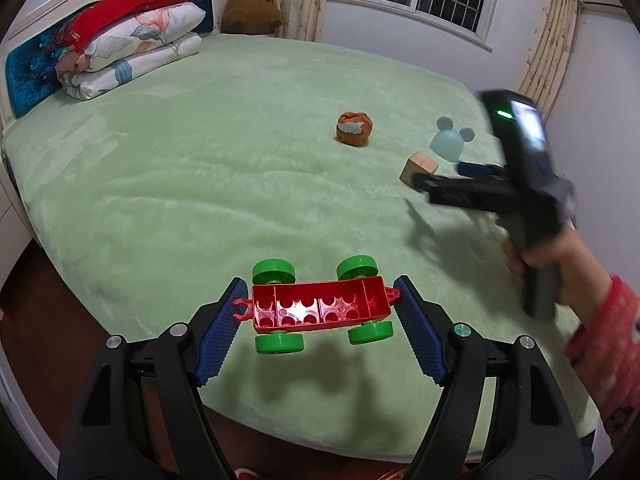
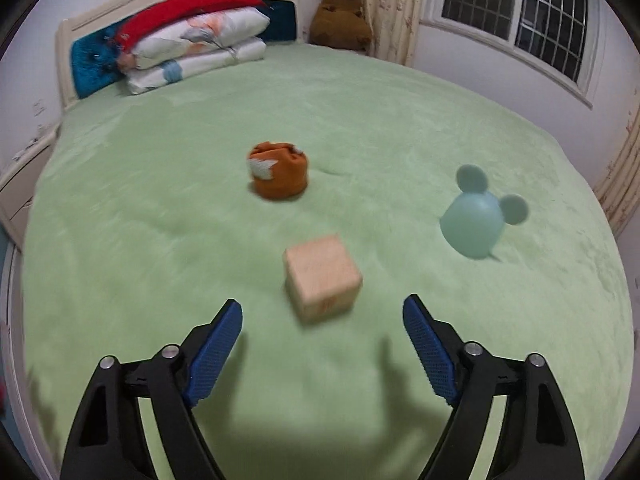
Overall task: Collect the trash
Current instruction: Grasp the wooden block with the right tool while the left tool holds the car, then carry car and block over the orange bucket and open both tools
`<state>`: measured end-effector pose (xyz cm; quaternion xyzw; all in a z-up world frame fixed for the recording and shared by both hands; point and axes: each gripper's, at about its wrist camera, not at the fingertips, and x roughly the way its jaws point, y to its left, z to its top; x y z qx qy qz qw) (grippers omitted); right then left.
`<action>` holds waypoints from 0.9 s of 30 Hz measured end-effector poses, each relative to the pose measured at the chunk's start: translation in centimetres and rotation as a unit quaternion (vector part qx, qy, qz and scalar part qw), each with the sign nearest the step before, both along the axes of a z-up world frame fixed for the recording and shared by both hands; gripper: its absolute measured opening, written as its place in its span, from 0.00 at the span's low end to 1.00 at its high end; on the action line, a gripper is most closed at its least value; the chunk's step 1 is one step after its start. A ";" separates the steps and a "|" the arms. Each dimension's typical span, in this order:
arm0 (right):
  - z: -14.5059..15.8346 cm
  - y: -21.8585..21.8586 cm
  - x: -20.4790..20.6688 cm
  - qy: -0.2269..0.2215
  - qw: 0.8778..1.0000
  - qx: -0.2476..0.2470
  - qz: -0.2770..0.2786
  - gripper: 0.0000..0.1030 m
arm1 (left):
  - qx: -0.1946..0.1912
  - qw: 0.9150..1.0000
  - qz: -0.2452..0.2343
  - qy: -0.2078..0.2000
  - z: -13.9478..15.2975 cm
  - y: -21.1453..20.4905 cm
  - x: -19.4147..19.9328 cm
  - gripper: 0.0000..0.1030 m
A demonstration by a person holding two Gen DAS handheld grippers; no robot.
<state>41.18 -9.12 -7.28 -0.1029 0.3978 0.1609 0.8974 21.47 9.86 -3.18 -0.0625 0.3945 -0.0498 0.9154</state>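
A red toy cart with green wheels (image 1: 321,307) sits upside down between the pads of my left gripper (image 1: 321,300), which is shut on its two ends and holds it above the green bed (image 1: 200,168). A wooden cube (image 2: 322,282) lies on the bed just ahead of my open, empty right gripper (image 2: 322,312); the cube also shows in the left wrist view (image 1: 418,167). An orange cloth ball (image 2: 279,175) lies beyond it, and a pale blue mouse-eared piece (image 2: 478,222) lies to the right. The right gripper (image 1: 436,180) shows blurred in the left wrist view.
Folded bedding and a red pillow (image 2: 192,44) are stacked at the headboard. A brown plush toy (image 2: 344,16) sits in the far corner by the curtain. The bed's near edge (image 1: 280,432) and dark floor lie under my left gripper.
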 end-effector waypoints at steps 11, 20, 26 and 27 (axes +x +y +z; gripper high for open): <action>2.7 -2.1 -1.2 0.017 0.999 0.040 -0.014 0.39 | -0.017 1.000 0.001 -0.005 0.7 0.6 -1.1 0.71; 9.4 -10.3 -14.5 -0.026 0.995 0.095 0.001 0.39 | -0.018 0.999 -0.029 -0.033 3.6 -1.5 -5.8 0.71; 10.8 -14.3 -24.9 -0.040 0.992 0.122 0.016 0.39 | -0.013 0.996 -0.071 -0.048 4.9 -4.5 -10.8 0.71; 10.7 -14.8 -26.5 -0.041 0.991 0.125 0.018 0.39 | -0.015 0.996 -0.079 -0.049 5.0 -5.0 -11.7 0.71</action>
